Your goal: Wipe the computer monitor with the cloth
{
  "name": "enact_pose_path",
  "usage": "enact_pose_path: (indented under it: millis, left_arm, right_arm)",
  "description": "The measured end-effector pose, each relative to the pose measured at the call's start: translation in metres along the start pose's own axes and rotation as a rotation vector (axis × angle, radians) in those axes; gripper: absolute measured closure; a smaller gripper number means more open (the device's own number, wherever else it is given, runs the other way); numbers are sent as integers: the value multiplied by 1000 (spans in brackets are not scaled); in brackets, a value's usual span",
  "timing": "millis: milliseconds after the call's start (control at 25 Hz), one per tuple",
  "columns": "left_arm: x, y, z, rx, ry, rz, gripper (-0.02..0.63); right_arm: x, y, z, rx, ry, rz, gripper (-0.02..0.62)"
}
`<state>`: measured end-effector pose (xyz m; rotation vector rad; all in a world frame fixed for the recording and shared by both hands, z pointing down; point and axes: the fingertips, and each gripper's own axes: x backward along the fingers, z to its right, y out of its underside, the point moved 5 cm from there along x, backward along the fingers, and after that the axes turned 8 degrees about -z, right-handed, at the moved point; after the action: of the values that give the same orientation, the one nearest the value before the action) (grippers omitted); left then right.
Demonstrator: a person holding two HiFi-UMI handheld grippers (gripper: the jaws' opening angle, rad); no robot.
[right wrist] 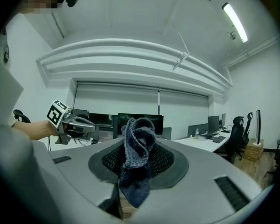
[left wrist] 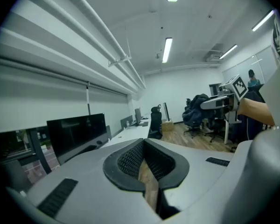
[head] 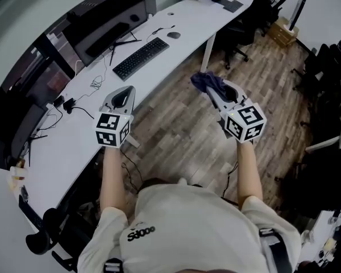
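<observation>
The person is standing beside the long white desk (head: 176,21), holding both arms out in front. The right gripper (head: 215,91) is pinching the cloth (head: 207,83): its jaws are closing on a bunched, dark blue-grey knit rag. The rag is sticking up past the tips in a rolled knot and also hanging down between the pads. The cloth is riding in the air over the wood floor (head: 182,129), off the edge of the desk. It is well apart from the computer monitor (head: 111,19) and touching nothing else.

The left gripper (head: 124,92) is hovering over the desk edge. Its ribbed black pads are pressing together at the tips and gripping nothing, with only a sliver of floor showing through behind them.

The monitor is sitting dark at the back of the desk, and no logo is showing that I can read. A black keyboard (head: 141,57) is lying in front of it, with a mouse (head: 173,34) just beyond and loose cables (head: 96,84) trailing nearby.

As for writing, each gripper is carrying its marker cube (head: 112,131), and these are showing black-and-white square patterns, no words. There is dark lettering on the person's pale shirt (head: 141,232), too warped from here to read with any confidence. Black office chairs (head: 238,30) are standing further along the room.
</observation>
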<state>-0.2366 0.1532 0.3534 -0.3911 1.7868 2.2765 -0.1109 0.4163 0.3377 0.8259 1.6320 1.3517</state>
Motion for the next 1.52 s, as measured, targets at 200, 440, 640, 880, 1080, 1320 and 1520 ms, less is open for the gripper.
enact_pose_path:
  millis: [200, 440, 640, 880, 1080, 1320, 1520]
  left_arm:
    - [-14, -3, 18, -3, -5, -16, 588]
    - [-31, -8, 16, 8, -20, -21, 588]
    - [-48, 0, 0, 23, -25, -38, 588]
    - [-83, 4, -37, 32, -32, -35, 588]
    - [-125, 4, -83, 37, -8, -42, 588]
    - [-174, -7, -156, 85, -21, -8, 588]
    - [-216, -12, -214, 66, -24, -6, 589]
  right_arm:
    - [5, 9, 23, 4, -7, -5, 489]
    - [-2, 11, 49, -17, 1, -3, 489]
    - [-26, 15, 58, -34, -8, -19, 489]
    - [-68, 7, 77, -44, 1, -6, 489]
    - [-123, -8, 94, -25, 7, -12, 489]
    - [-200, -49, 113, -5, 23, -5, 489]
    - [-267, -70, 135, -20, 46, -9, 489]
